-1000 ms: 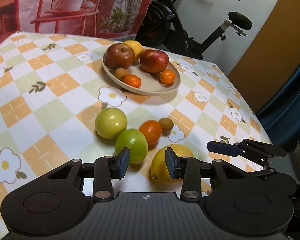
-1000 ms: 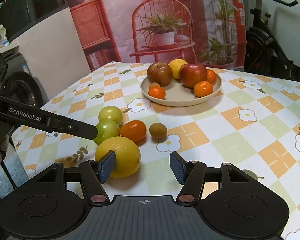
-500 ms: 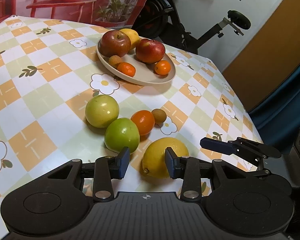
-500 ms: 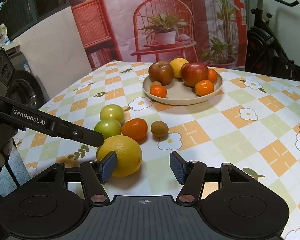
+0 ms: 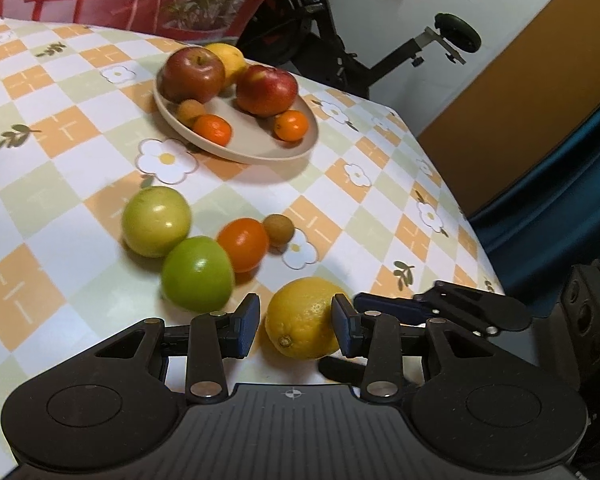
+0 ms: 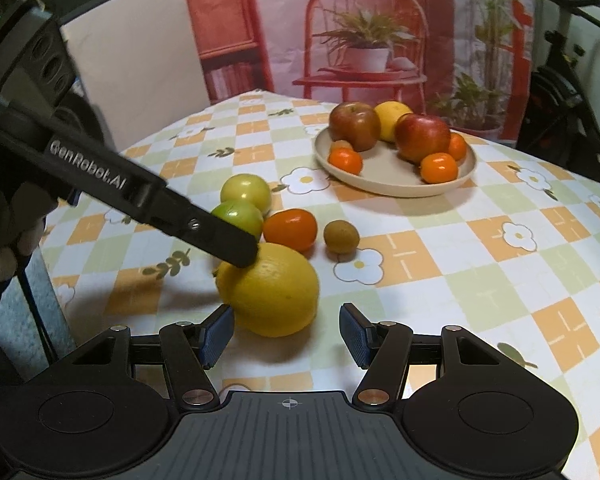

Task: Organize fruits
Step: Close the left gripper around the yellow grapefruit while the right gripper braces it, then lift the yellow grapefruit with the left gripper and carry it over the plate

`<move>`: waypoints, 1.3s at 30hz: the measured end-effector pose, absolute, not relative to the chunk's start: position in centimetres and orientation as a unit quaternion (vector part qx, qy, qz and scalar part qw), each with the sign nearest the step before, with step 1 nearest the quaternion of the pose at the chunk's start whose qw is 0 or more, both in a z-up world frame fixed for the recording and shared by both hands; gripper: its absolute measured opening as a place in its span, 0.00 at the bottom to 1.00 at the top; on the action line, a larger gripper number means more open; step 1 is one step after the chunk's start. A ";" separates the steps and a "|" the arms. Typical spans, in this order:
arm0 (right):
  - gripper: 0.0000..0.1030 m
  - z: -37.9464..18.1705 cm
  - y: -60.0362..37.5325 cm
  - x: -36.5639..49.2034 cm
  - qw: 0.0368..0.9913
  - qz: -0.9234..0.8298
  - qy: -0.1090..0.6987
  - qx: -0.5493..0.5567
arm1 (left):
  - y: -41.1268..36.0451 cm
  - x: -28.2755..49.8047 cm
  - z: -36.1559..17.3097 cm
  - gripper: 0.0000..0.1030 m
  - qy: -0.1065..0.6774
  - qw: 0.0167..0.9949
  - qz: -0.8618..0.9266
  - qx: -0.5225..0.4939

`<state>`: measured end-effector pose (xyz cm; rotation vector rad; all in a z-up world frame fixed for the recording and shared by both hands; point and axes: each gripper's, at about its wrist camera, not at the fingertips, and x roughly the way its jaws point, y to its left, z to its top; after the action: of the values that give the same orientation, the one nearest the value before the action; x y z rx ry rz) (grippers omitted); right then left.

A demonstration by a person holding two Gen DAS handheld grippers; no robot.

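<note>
Low in the middle of the left view, the lemon sits on the table between the left gripper, whose jaws are apart and not yet squeezing. The right gripper is empty, jaws apart, just beside it. Round fruit may roll away if one pad bumps it first. The plate waits higher up.

We count two red apples, two green apples, two lemons (one behind), four oranges, two brown fruits, one plate.
</note>
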<state>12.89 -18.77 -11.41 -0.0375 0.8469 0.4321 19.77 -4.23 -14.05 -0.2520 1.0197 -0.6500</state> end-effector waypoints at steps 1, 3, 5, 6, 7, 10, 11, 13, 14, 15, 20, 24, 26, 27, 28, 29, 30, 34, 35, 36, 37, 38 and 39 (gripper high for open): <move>0.54 -11.5 -18.7 13.0 0.888 0.210 0.409 -0.021 | -4.4 19.9 -14.1 0.41 0.480 0.812 -0.309 -0.122; 0.54 -11.8 -18.7 13.1 0.886 0.213 0.412 -0.023 | -4.7 20.0 -14.3 0.41 0.483 0.807 -0.315 -0.126; 0.53 -12.0 -18.7 13.3 0.885 0.214 0.414 -0.022 | -5.1 20.1 -14.4 0.41 0.485 0.804 -0.321 -0.126; 0.53 -12.1 -18.8 13.3 0.885 0.214 0.414 -0.021 | -5.3 20.1 -14.4 0.41 0.485 0.803 -0.324 -0.124; 0.53 -12.2 -18.8 13.3 0.884 0.214 0.415 -0.019 | -5.5 20.1 -14.4 0.41 0.485 0.802 -0.326 -0.122; 0.52 -12.4 -19.1 13.4 0.885 0.215 0.414 -0.010 | -5.9 20.2 -14.3 0.41 0.482 0.805 -0.327 -0.114; 0.52 -12.5 -19.2 13.5 0.885 0.215 0.414 -0.007 | -6.0 20.4 -14.3 0.41 0.483 0.805 -0.326 -0.114; 0.52 -12.7 -19.3 13.7 0.884 0.215 0.414 0.002 | -6.1 20.5 -14.3 0.41 0.482 0.805 -0.327 -0.113; 0.52 -12.7 -19.4 13.8 0.885 0.215 0.414 0.007 | -6.1 20.6 -14.3 0.41 0.482 0.805 -0.327 -0.112; 0.52 -12.8 -19.5 13.9 0.885 0.215 0.412 0.011 | -6.1 20.6 -14.3 0.41 0.482 0.805 -0.327 -0.111; 0.49 -13.2 -20.0 14.3 0.886 0.215 0.411 0.028 | -6.3 20.8 -14.3 0.41 0.481 0.806 -0.326 -0.112; 0.49 -13.0 -20.2 14.3 0.885 0.215 0.411 0.040 | -6.7 21.0 -14.0 0.41 0.480 0.808 -0.326 -0.105; 0.49 -12.7 -20.3 14.2 0.888 0.214 0.406 0.043 | -6.7 20.9 -13.6 0.41 0.473 0.811 -0.328 -0.104; 0.49 -12.5 -20.4 14.2 0.889 0.214 0.402 0.046 | -6.6 20.9 -13.3 0.41 0.469 0.813 -0.328 -0.105; 0.49 -12.2 -20.5 14.2 0.891 0.213 0.398 0.048 | -6.6 20.9 -13.0 0.41 0.466 0.814 -0.329 -0.106; 0.49 -12.0 -20.5 14.3 0.892 0.213 0.395 0.049 | -6.6 20.9 -12.7 0.41 0.463 0.816 -0.329 -0.106; 0.49 -11.6 -20.6 14.4 0.893 0.213 0.392 0.050 | -6.6 20.9 -12.3 0.41 0.459 0.818 -0.330 -0.105; 0.49 -9.5 -21.0 15.2 0.902 0.211 0.373 0.053 | -6.7 21.5 -9.9 0.41 0.434 0.830 -0.337 -0.100; 0.49 -8.8 -21.1 15.5 0.905 0.210 0.367 0.052 | -6.8 21.6 -9.2 0.41 0.427 0.833 -0.338 -0.099; 0.49 -8.1 -21.2 15.8 0.908 0.208 0.361 0.051 | -6.8 21.8 -8.5 0.41 0.419 0.836 -0.340 -0.099; 0.49 -7.3 -21.2 16.1 0.911 0.207 0.353 0.050 | -6.8 22.0 -7.7 0.41 0.411 0.839 -0.342 -0.100; 0.49 -6.5 -21.3 16.4 0.914 0.206 0.346 0.049 | -6.8 22.2 -6.8 0.41 0.402 0.843 -0.344 -0.100; 0.49 -5.7 -21.4 16.8 0.917 0.206 0.339 0.049 | -6.8 22.5 -6.0 0.41 0.394 0.846 -0.346 -0.099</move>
<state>16.78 -21.38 -5.71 0.1013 0.6972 0.4234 22.45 -6.83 -6.02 -0.2089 0.8309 -0.7310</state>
